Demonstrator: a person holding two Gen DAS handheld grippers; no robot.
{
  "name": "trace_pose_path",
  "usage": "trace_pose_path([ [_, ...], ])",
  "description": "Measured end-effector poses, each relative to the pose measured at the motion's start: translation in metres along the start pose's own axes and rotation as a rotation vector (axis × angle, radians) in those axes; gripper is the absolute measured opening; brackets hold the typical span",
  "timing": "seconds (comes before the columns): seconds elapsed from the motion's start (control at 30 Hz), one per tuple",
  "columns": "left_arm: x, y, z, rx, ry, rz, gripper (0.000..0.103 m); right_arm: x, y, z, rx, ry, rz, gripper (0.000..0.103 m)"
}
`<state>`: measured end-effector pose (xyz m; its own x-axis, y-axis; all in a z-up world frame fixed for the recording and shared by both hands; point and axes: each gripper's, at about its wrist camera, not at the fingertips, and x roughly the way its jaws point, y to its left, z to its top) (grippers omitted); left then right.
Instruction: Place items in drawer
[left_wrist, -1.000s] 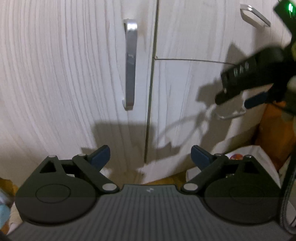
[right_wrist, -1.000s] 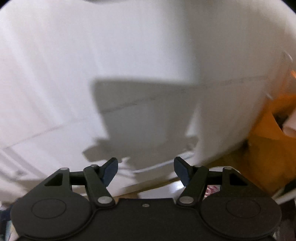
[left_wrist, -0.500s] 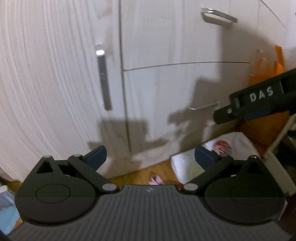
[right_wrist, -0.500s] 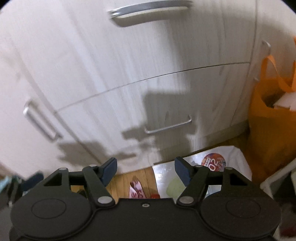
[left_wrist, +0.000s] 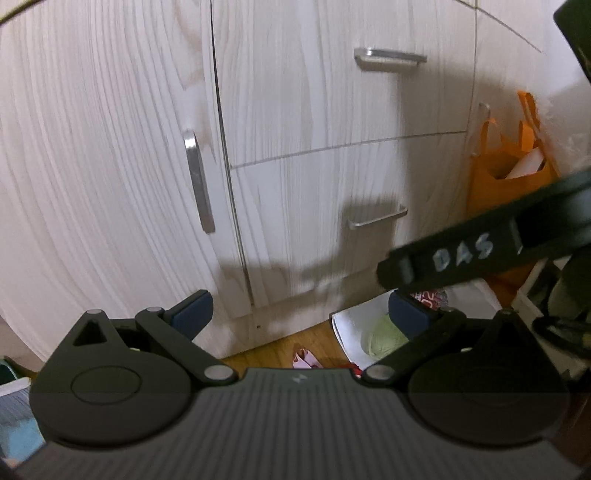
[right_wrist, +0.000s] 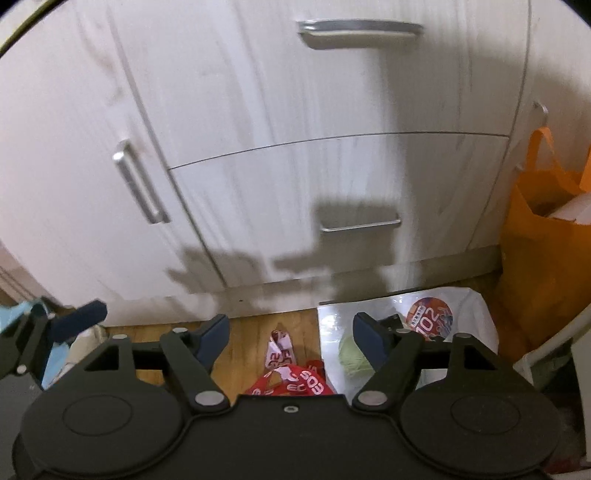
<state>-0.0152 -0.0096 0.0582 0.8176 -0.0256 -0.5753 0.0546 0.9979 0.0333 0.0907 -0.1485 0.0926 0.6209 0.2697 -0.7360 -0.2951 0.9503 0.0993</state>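
Note:
A white wood-grain cabinet has two shut drawers, one above the other. The upper drawer handle (right_wrist: 360, 32) and lower drawer handle (right_wrist: 360, 224) are silver bars; both also show in the left wrist view, upper (left_wrist: 389, 59) and lower (left_wrist: 376, 218). On the wooden floor lie a red-and-white printed item (right_wrist: 295, 376), a white plastic bag (right_wrist: 454, 314) and a pale green ball (right_wrist: 352, 352). My left gripper (left_wrist: 299, 317) and right gripper (right_wrist: 291, 336) are open, empty, well back from the drawers. The right gripper's arm (left_wrist: 480, 254) crosses the left wrist view.
A cabinet door with a vertical handle (right_wrist: 138, 184) is left of the drawers. An orange bag (right_wrist: 546, 236) with white paper stands at the right. A light blue object (right_wrist: 14, 321) is at the far left edge, behind the left gripper's finger (right_wrist: 79, 319).
Both grippers have pulled back from the cabinet and tilted down. The drawers look smaller, and the floor with the bag and red item has come into view.

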Motion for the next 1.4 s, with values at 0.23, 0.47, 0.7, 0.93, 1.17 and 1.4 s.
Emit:
trace_pose_path([
  [0.23,-0.009,-0.001,-0.012,-0.009,-0.025,-0.058,0.103,-0.02,0.004,-0.01,-0.034,-0.043,-0.012,0.082],
  [0.47,-0.003,-0.003,-0.027,-0.039,0.0,-0.122,0.103,-0.023,0.005,-0.036,-0.063,-0.112,-0.074,0.083],
  [0.7,-0.009,-0.008,-0.036,-0.041,-0.035,-0.144,0.103,-0.012,0.019,-0.039,-0.122,-0.167,-0.214,0.084],
  [0.93,-0.013,0.0,-0.037,-0.07,-0.033,-0.125,0.103,-0.021,0.028,-0.045,-0.104,-0.164,-0.218,0.084],
  [1.17,-0.017,-0.002,-0.038,-0.065,-0.052,-0.11,0.103,-0.034,0.028,-0.063,-0.102,-0.239,-0.24,0.084],
  [1.4,-0.021,-0.003,-0.039,-0.083,-0.072,-0.138,0.103,-0.037,0.029,-0.076,0.03,-0.219,-0.178,0.084],
])
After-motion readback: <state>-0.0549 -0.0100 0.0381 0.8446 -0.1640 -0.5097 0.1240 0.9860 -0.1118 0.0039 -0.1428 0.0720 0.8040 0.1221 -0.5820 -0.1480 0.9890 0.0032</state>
